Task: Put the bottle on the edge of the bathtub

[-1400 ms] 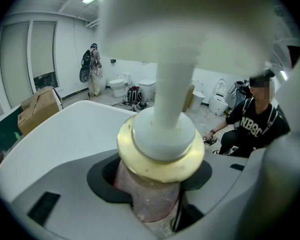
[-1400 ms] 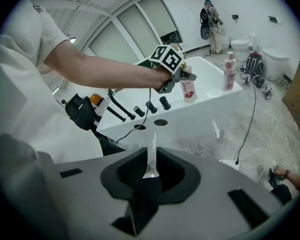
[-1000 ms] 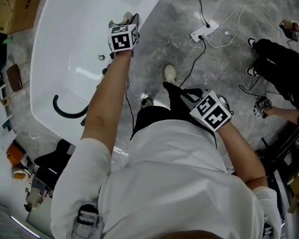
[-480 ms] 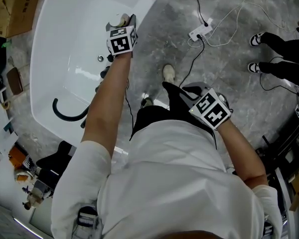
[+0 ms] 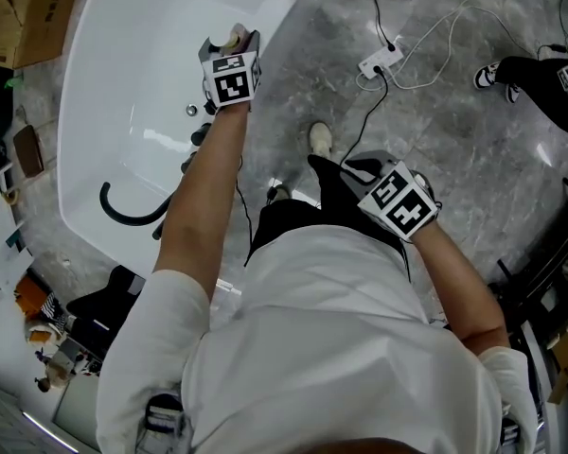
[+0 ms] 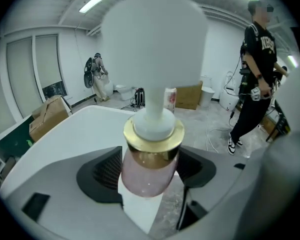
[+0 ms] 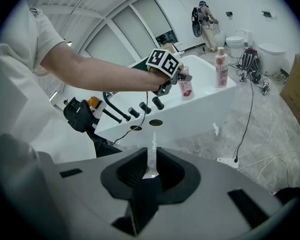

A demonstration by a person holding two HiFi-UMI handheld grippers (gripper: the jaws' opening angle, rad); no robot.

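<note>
A pink bottle with a gold collar and a white pump stands on the white bathtub's near edge. My left gripper is around it. Its jaws are opening, with the bottle between them and the pads no longer pressing on it. The right gripper view shows the same bottle under my left hand. My right gripper hangs low over the grey floor, its jaws nearly together with nothing in them.
A second bottle stands further along the tub edge. A black hose lies in the tub beside black taps. A power strip and cables cross the floor. A bystander stands at the right; cardboard boxes at far left.
My left gripper has stayed at the tub edge with the bottle. The bystander on the right has walked further off. My right gripper has barely moved.
</note>
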